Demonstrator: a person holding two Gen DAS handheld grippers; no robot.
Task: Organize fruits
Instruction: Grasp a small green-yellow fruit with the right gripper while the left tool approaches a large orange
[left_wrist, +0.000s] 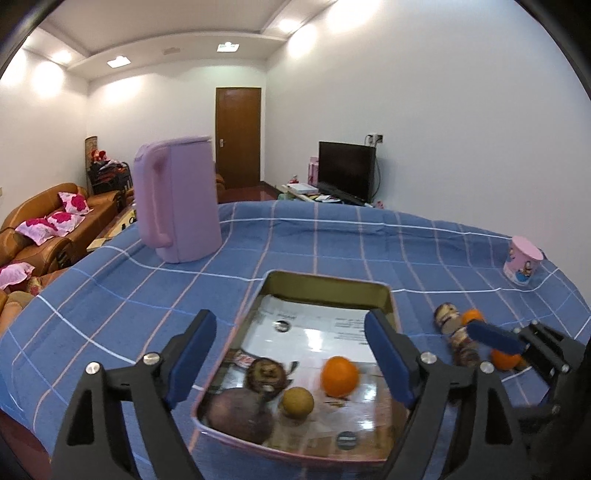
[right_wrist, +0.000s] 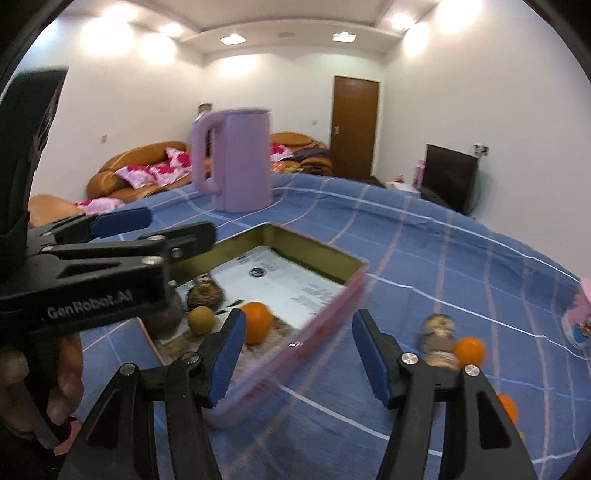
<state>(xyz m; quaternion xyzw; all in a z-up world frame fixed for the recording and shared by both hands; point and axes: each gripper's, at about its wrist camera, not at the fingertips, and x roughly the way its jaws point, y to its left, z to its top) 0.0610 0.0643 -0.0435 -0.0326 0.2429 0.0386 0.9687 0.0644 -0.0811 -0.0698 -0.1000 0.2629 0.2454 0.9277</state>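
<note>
While the fruits remain divided between tin and cloth, the scene reads as follows.

Tin tray (left_wrist: 325, 286): shallow metal box, paper-lined, on the blue checked tablecloth (left_wrist: 147, 295); gathering place for the fruits.

Fruit in tray: orange (left_wrist: 339, 376), small yellow-brown fruit (left_wrist: 297, 402), dark purple round fruit (left_wrist: 240, 413) and a brown scaly one (left_wrist: 266, 374), all bunched at the near end.

Fruit on cloth: two oranges (right_wrist: 469, 350) and (right_wrist: 508, 408) right of the tray, beside a mottled brown oblong object (right_wrist: 439, 341) of uncertain kind.

Left gripper (left_wrist: 291, 362): jaws wide, empty, hovering above the tray's near half.

Right gripper (right_wrist: 297, 363): jaws wide, empty, straddling the tray's right rim in its own view; the loose oranges lie to its right.

Risk, rolling: an orange nudged by one blue pad instead of being clamped could roll along the cloth toward the right table edge.

Risk, tray: a low pass by the right gripper could catch the rim and jolt the tin, shifting the round fruits inside.

Risk, collision: both tools work close together over the tray; crossing paths could knock them.

Risk, bystanders: pink cup (left_wrist: 522, 266) at far right and lilac kettle (left_wrist: 177, 199) at far left stand well apart; unlikely to be struck.

Risk, crowding: dropping fruit onto the bunched near end may bruise or bounce it; the far end is free.
</note>
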